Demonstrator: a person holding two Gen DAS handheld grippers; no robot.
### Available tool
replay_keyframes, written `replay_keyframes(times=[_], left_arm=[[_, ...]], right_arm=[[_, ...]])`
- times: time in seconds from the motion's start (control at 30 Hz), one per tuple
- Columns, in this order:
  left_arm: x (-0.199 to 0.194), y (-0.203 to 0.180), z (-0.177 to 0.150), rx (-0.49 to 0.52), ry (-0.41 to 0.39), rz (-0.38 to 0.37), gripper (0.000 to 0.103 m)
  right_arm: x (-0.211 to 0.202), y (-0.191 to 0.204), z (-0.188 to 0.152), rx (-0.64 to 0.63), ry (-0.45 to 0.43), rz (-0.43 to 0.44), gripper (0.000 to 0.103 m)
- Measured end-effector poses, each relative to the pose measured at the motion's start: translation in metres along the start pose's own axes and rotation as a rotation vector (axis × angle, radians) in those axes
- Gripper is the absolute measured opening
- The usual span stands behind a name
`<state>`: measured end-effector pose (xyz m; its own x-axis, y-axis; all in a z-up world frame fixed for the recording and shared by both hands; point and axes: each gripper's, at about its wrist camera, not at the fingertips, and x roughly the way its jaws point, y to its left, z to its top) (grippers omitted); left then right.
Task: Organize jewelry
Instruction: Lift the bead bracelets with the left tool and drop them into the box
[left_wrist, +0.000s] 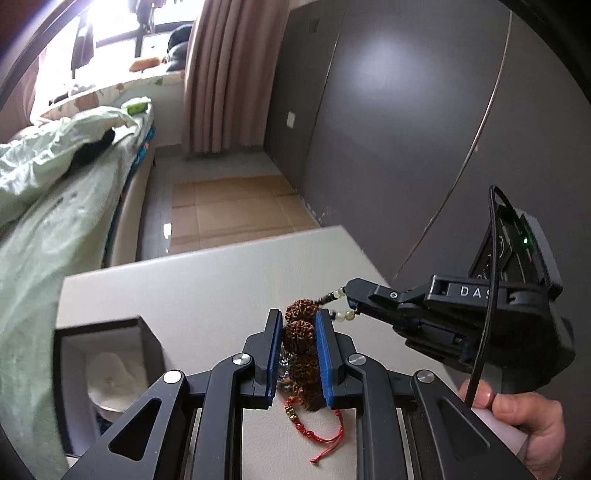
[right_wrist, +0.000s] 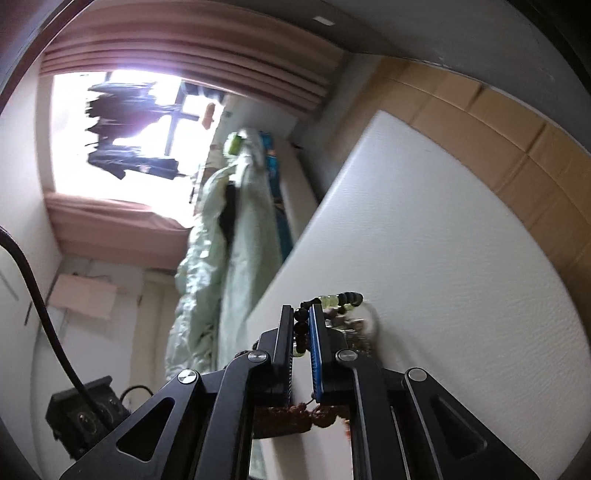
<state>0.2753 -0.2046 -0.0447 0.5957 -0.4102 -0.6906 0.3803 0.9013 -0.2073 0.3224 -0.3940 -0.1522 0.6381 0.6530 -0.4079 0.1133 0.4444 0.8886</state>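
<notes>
A bead bracelet (left_wrist: 300, 332) of large rough brown seeds, small pale green beads and dark beads is held above the white table (left_wrist: 207, 288). My left gripper (left_wrist: 297, 317) is shut on its brown seeds. My right gripper (left_wrist: 351, 295) comes in from the right and is shut on the green and dark bead end; in the right wrist view (right_wrist: 302, 314) those beads (right_wrist: 334, 300) sit between its blue pads. A red cord bracelet (left_wrist: 314, 432) with gold beads lies on the table under my left gripper. An open black jewelry box (left_wrist: 107, 373) with a pale lining stands at the left.
A bed (left_wrist: 55, 177) with a green quilt runs along the left of the table. A dark wardrobe wall (left_wrist: 406, 129) stands behind the table's right edge. Cardboard sheets (left_wrist: 236, 210) cover the floor beyond. A person's hand (left_wrist: 524, 421) holds the right gripper's handle.
</notes>
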Motion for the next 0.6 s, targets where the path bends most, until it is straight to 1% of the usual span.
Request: replay_keyframes(times=[0.23,0.37,0.6], left_arm=[[-0.037,0.015,0.013,-0.008,-0.072,0.030,0.019],[-0.060,0.031,0.017,-0.023,-0.107,0.066,0.019],[-0.082,0.062,0.017,-0.060,-0.134,0.123,0.019]], right_arm=[[-0.004,0.036,-0.007,-0.101,-0.024,0.093,0.010],[0.000,0.051,-0.014,-0.141,-0.015,0.124,0.010],[0.012,0.072,-0.026,-0.200,0.013,0.168,0.010]])
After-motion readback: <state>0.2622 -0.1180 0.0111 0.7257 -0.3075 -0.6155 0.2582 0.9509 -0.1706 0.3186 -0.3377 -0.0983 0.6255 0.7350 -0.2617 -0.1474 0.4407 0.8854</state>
